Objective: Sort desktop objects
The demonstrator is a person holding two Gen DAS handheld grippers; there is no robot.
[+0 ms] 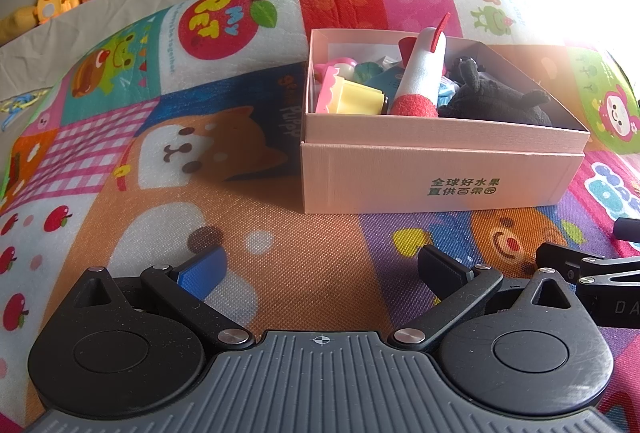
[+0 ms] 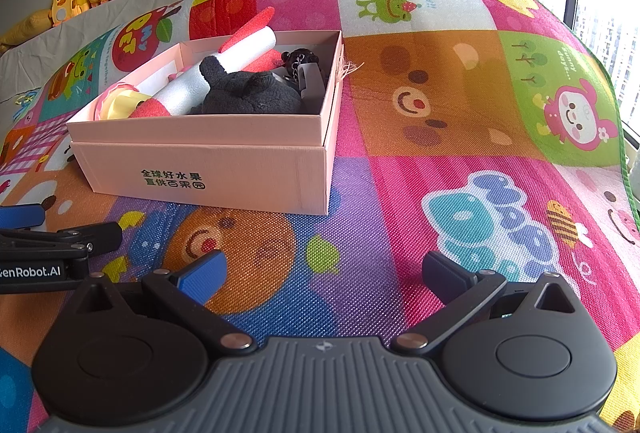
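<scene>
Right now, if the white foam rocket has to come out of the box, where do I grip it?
Probably the white shaft of the foam rocket, from above, fingers across its width. It leans over the other toys, finned end past the pink box's far rim; the red tip sits wedged low by the near wall.

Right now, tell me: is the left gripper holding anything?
No, the left gripper is open with only the play mat showing between its fingers, and the toys already lie in the pink box.
</scene>
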